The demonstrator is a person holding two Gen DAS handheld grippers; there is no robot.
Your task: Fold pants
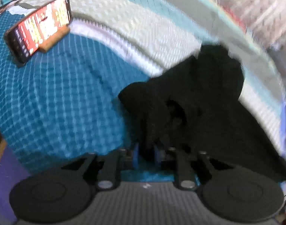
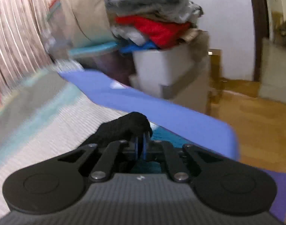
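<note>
The black pants [image 1: 199, 97] lie bunched on the teal and white bedspread [image 1: 58, 97], to the right of centre in the left wrist view. My left gripper [image 1: 146, 155] is shut on a fold of the pants, the cloth pinched between its blue pads. In the right wrist view my right gripper [image 2: 141, 146] is shut on another edge of the black pants [image 2: 122, 127], held just above the bed near its purple edge [image 2: 161, 105]. Both views are motion blurred.
A phone [image 1: 39, 26] with a lit screen leans on a wooden stand at the far left of the bed. Beyond the bed a white bin [image 2: 161, 65] is piled with folded clothes [image 2: 154, 18]. Wooden floor [image 2: 255, 116] lies to the right.
</note>
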